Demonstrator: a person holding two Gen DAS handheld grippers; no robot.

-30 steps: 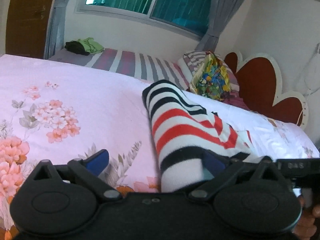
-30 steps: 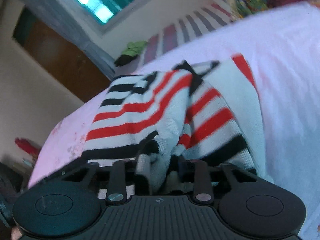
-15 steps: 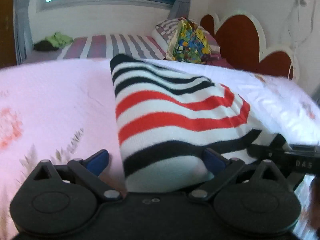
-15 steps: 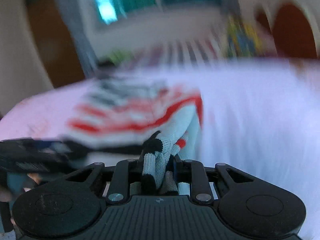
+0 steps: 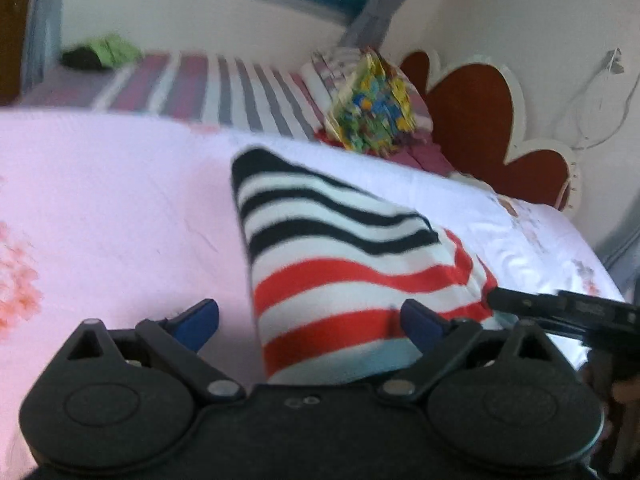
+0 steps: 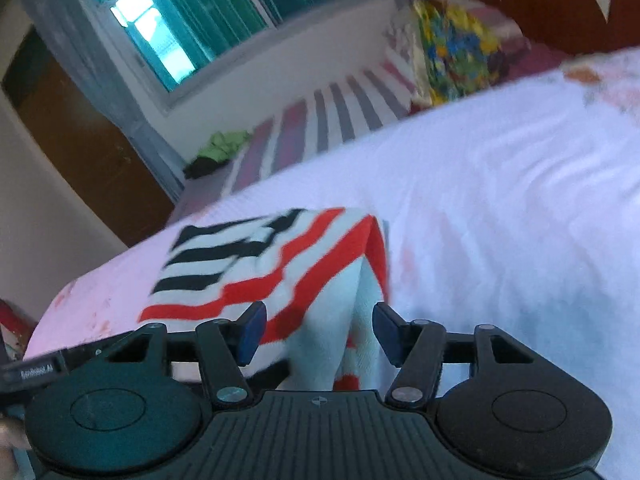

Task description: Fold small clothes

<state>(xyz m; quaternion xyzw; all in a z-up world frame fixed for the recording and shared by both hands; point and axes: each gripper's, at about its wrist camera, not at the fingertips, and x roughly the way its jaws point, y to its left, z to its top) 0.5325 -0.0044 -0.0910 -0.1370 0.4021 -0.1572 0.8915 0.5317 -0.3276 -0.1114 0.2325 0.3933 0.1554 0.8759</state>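
Observation:
A small knit garment (image 5: 340, 248) with black, red and white stripes lies folded on the pink floral bed sheet (image 5: 100, 208). My left gripper (image 5: 308, 322) stands wide over its near end, jaws closing. The right blue pad (image 5: 420, 322) is at the cloth and the left pad (image 5: 196, 322) is off it over the sheet. In the right wrist view the garment (image 6: 248, 264) bunches up between the parted pads of my right gripper (image 6: 320, 330), which no longer pinch it. The right gripper's black finger (image 5: 560, 308) reaches the garment's right edge.
Behind is a second bed with a striped cover (image 5: 200, 88), a green and black clothes pile (image 5: 104, 52) and a colourful bag (image 5: 372, 108) on it. A red scalloped headboard (image 5: 472, 120) stands at the right. White sheet (image 6: 500, 220) spreads right of the garment.
The right gripper's jaws, tight on the garment's bunched edge before, now stand apart around it. Both grippers have shifted sideways, and the garment has come down flatter onto the bed.

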